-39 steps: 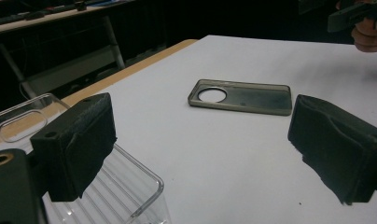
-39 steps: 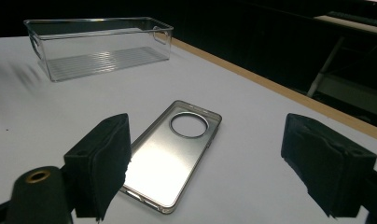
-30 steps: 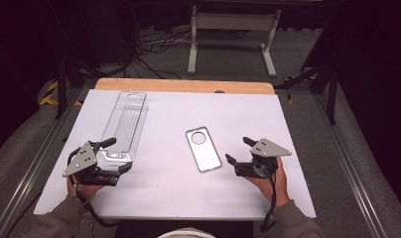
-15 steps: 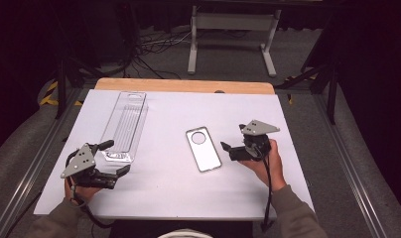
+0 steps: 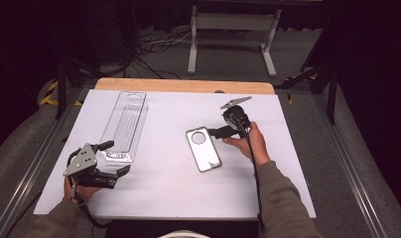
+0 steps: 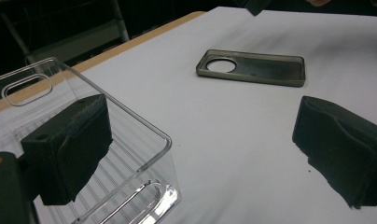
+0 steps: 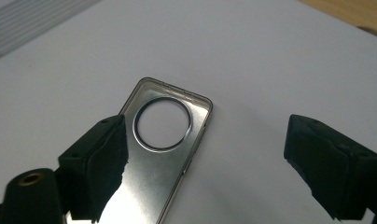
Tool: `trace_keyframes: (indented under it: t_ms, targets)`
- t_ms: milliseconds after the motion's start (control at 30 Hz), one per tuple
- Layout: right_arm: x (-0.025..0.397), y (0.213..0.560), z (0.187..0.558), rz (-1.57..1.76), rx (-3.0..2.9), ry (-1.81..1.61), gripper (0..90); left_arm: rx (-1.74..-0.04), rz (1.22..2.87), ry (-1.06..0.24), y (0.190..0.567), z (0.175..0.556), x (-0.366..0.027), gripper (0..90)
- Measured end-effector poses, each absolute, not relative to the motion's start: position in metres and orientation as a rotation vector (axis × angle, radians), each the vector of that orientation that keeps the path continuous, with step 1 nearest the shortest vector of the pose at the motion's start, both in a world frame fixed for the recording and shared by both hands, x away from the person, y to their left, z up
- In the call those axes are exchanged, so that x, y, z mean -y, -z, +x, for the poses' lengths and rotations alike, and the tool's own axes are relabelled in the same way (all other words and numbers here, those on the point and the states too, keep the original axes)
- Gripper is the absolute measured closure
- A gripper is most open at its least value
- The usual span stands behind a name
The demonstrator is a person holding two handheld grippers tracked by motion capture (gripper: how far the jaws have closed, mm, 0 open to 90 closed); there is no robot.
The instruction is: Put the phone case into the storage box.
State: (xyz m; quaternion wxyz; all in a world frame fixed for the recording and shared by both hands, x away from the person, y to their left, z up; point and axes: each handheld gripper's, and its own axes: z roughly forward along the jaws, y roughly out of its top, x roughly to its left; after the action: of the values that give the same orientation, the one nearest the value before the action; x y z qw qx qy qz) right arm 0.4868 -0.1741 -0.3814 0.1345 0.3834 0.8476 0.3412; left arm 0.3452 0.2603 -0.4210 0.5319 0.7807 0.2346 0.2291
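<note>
Fingers point(image 7: 107, 154) beside phone case point(image 7: 163, 158), tray point(image 5: 124, 124) apart

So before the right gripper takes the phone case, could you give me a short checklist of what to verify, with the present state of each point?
1. Right gripper open: ok, its jaws stand wide apart.
2. Phone case free: ok, it lies flat on the white table, open side up, with nothing on it.
3. Jaws astride the case: not ok. In the right gripper view one jaw overlaps the case's long edge, while the other stands off to the side over bare table.
4. Height over the case: cannot tell.
5. Left gripper out of the way: ok, it is open at the near end of the clear plastic tray, well apart from the case.
</note>
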Motion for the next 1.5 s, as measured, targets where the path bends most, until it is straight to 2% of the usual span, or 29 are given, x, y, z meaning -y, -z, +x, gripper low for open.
trace_keyframes:
  t_ms: [167,300,400,767,1000,1100,1500]
  targets:
    - [0.158,0.387,0.501,1.082,-2.499,-0.908,24.8,-0.553,1.879,-0.533,0.422,0.345,-0.26,5.2]
    - [0.143,0.398,0.517,1.11,-2.568,-0.785,36.9,-0.564,1.887,-0.551,0.422,0.345,-0.258,5.2]
    - [0.139,0.402,0.523,1.116,-2.599,-0.741,37.7,-0.569,1.884,-0.549,0.423,0.344,-0.258,5.2]
    - [0.125,0.416,0.544,1.146,-2.668,-0.552,61.0,-0.574,1.892,-0.524,0.424,0.345,-0.258,5.6]
    - [0.118,0.419,0.549,1.121,-2.678,-0.45,70.0,-0.581,1.89,-0.507,0.426,0.346,-0.26,6.0]
    - [0.113,0.419,0.549,1.117,-2.689,-0.423,78.7,-0.601,1.883,-0.49,0.427,0.348,-0.264,6.1]
    - [0.108,0.421,0.548,1.084,-2.709,-0.402,87.0,-0.593,1.895,-0.488,0.428,0.349,-0.262,6.1]
